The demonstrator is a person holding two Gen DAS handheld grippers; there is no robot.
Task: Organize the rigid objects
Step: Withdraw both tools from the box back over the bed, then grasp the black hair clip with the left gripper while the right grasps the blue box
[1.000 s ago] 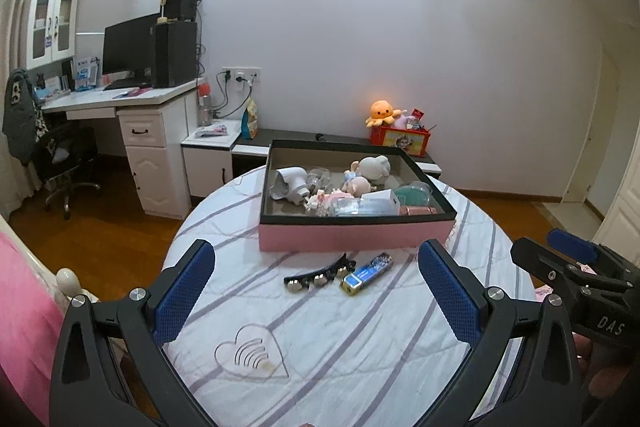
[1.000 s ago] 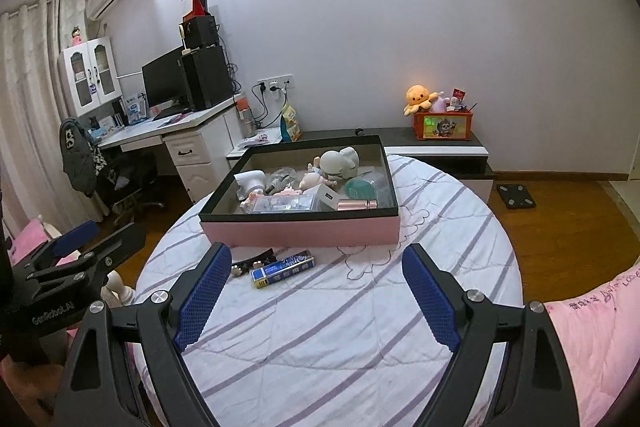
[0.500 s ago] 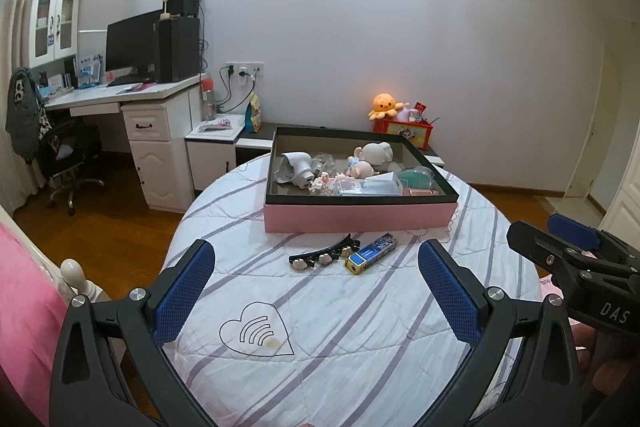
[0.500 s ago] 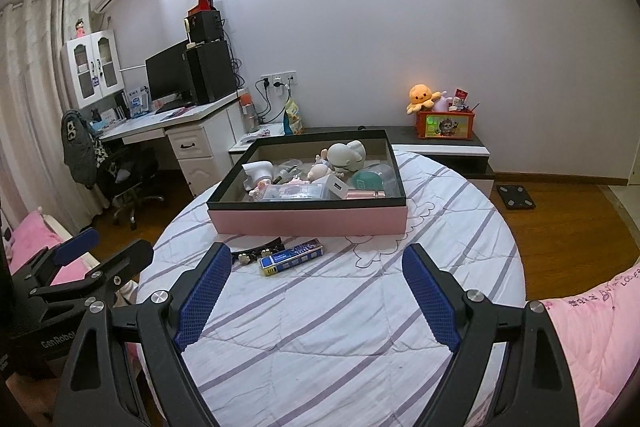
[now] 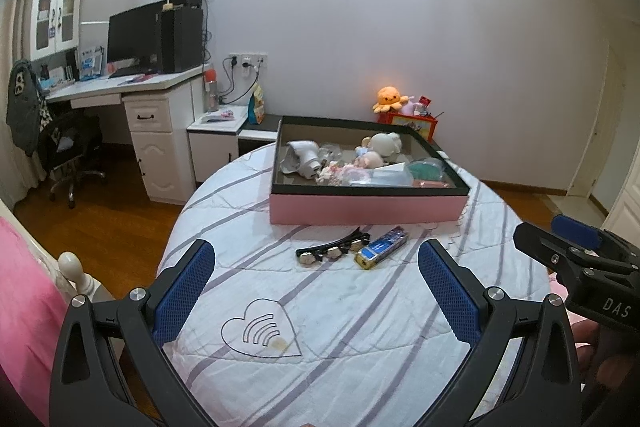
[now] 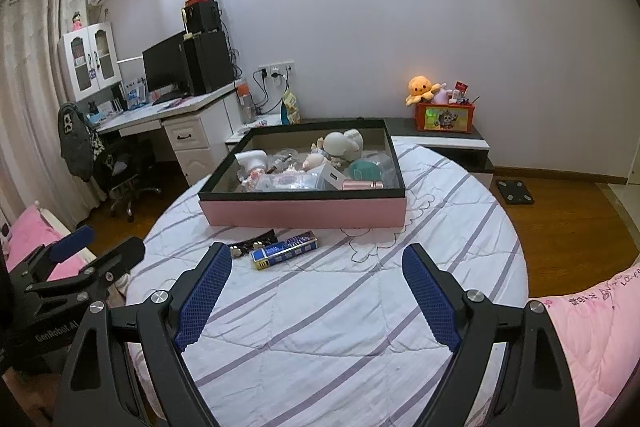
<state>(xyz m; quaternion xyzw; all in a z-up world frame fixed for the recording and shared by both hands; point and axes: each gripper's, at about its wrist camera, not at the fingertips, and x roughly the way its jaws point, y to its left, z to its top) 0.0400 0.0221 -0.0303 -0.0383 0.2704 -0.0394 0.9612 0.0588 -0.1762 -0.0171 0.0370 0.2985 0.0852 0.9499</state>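
Hovering above the near part of a round bed (image 5: 360,327) covered in a white quilt with grey stripes, both grippers are tilting down toward the things laid out ahead. The left gripper (image 5: 316,287) is holding its 2 blue-padded fingers (image 5: 184,291) wide apart with nothing between them, and a heart outline stitched in the quilt (image 5: 260,331) is lying just under the gap. The right gripper (image 6: 316,291) is likewise standing spread, its pads (image 6: 430,303) framing only bare quilt. Each tool is showing at the edge of the other's view, side by side and well apart: the right one is jutting in low on the right of the left camera, the left one low on the left of the right camera, where part of a hand is gripping it. Beyond both sets of fingers, a black hair clip with round stones (image 5: 334,249) and a blue rectangular packet (image 5: 382,247) are lying next to each other on the quilt, just in front of a pink box with a black rim (image 5: 368,207). That box is holding a white dispenser, small dolls, a teal case and other bits, too jumbled to sort fully.
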